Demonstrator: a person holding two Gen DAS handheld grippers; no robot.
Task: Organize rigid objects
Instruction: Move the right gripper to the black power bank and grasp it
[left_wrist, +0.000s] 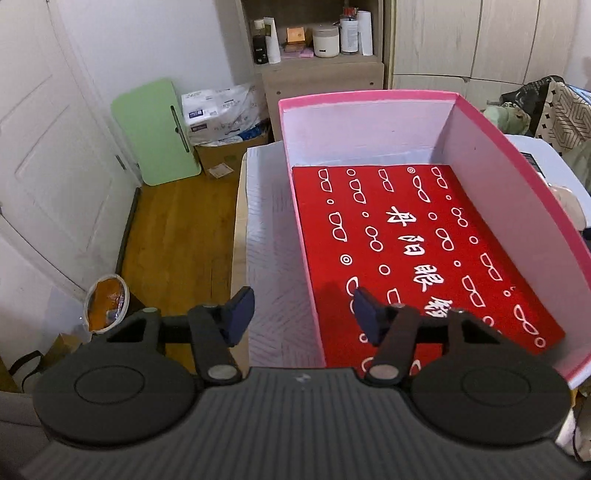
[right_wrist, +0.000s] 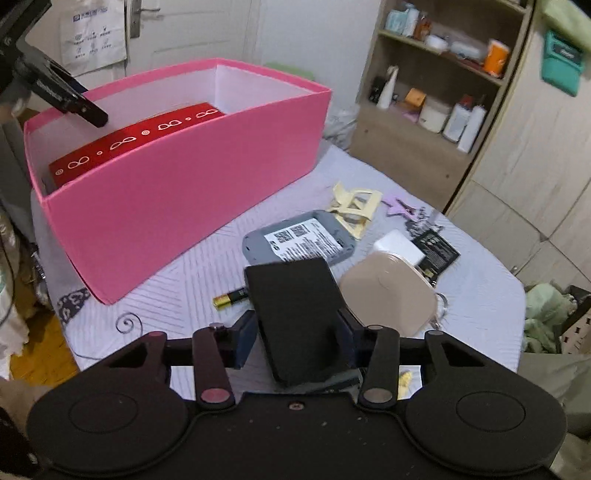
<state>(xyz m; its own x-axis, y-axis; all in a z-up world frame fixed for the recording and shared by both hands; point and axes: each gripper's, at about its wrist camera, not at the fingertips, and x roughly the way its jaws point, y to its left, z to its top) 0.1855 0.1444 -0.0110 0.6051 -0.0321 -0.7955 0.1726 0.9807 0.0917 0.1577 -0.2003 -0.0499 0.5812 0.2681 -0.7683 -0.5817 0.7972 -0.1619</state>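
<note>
Right wrist view, right tool (right_wrist: 297, 334) gripping black case (right_wrist: 295, 317), left tool (left_wrist: 301, 315) half-wide, empty

A table covered in pale quilted cloth (right_wrist: 177, 280) carries a pink box (right_wrist: 177, 206) at left; a battery (right_wrist: 231, 296), grey device (right_wrist: 299, 242) and beige case (right_wrist: 391, 291) lie at right.

White Chinese characters run across the flat red box (left_wrist: 424, 258) lying in the pink cardboard bin (left_wrist: 517, 177), among printed spectacle outlines; "眼" can be made out, the others less surely. The grey device (right_wrist: 299, 240) on the table carries a white label with two QR codes, its print too small to read.
</note>
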